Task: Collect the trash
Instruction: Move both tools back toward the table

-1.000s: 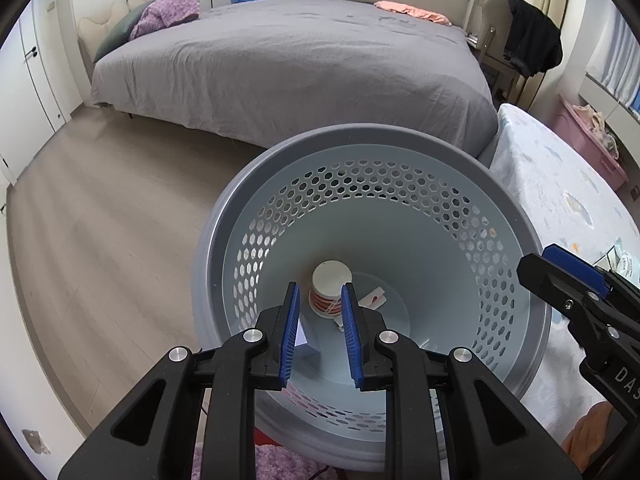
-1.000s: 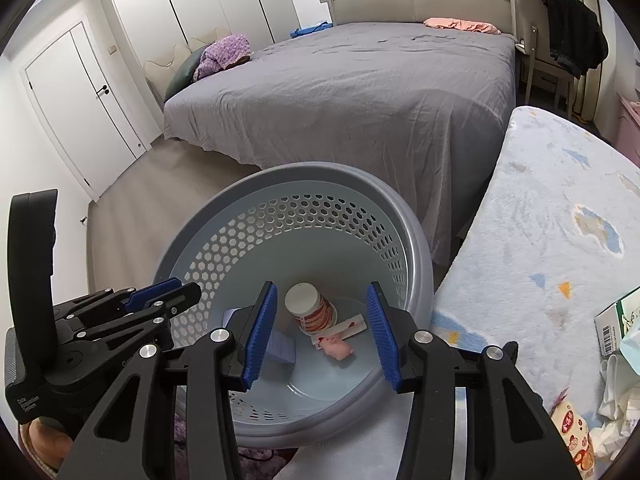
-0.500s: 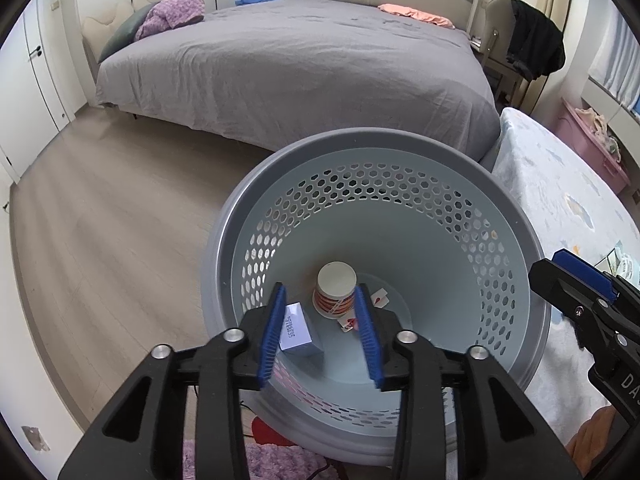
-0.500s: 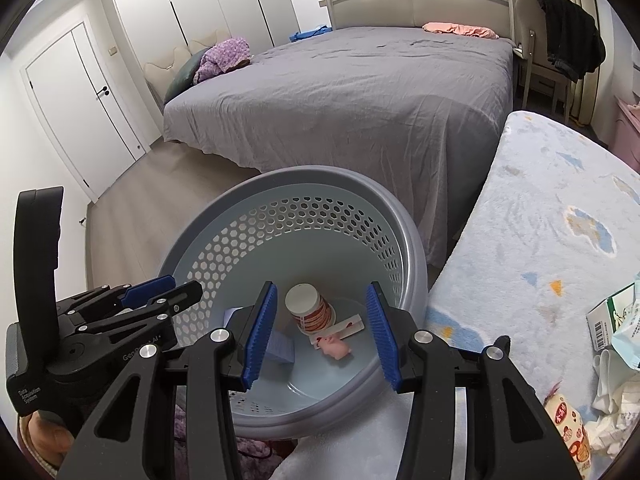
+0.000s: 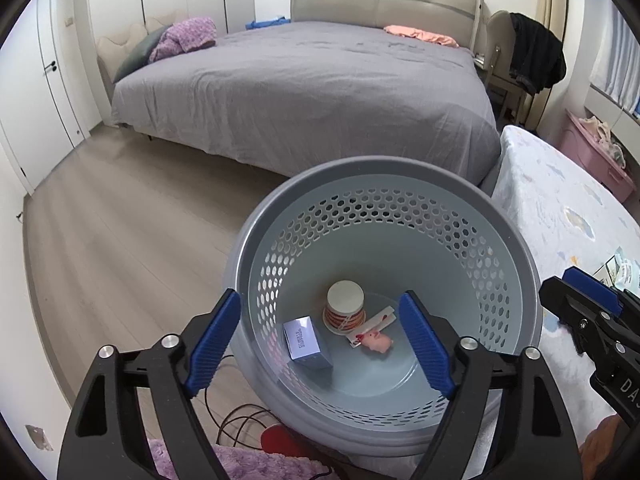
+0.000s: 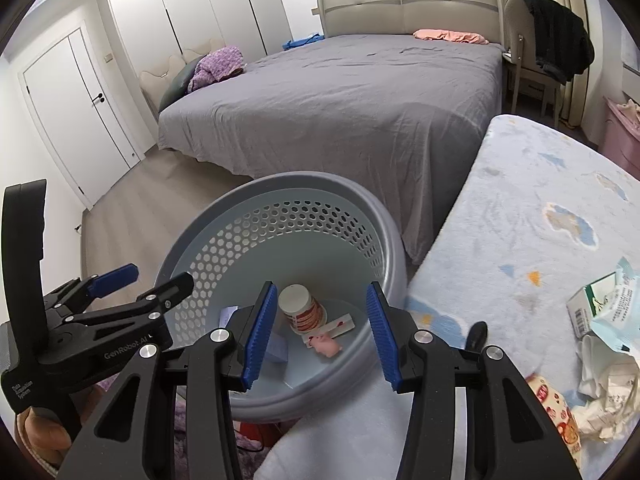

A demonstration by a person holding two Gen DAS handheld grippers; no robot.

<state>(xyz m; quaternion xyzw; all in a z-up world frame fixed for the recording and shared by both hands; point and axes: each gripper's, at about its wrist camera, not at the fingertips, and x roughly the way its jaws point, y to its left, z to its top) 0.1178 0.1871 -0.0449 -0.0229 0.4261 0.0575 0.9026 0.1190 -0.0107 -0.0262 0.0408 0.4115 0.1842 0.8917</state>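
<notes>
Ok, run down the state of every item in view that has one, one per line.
Left claw: jaws opening, nothing between them, over the bin.
Right claw: part open, empty.
Bin: upright, trash at the bottom.
Cup: lying in the bin.
Small box: on the bin floor.
Pink pig wrapper: on the bin floor.
Carton: crumpled, not yet collected.
Door: shut.

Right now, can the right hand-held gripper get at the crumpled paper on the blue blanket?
Probably yes. The right hand-held gripper is empty over the basket, and the crumpled paper lies uncovered on the blanket beside it.
</notes>
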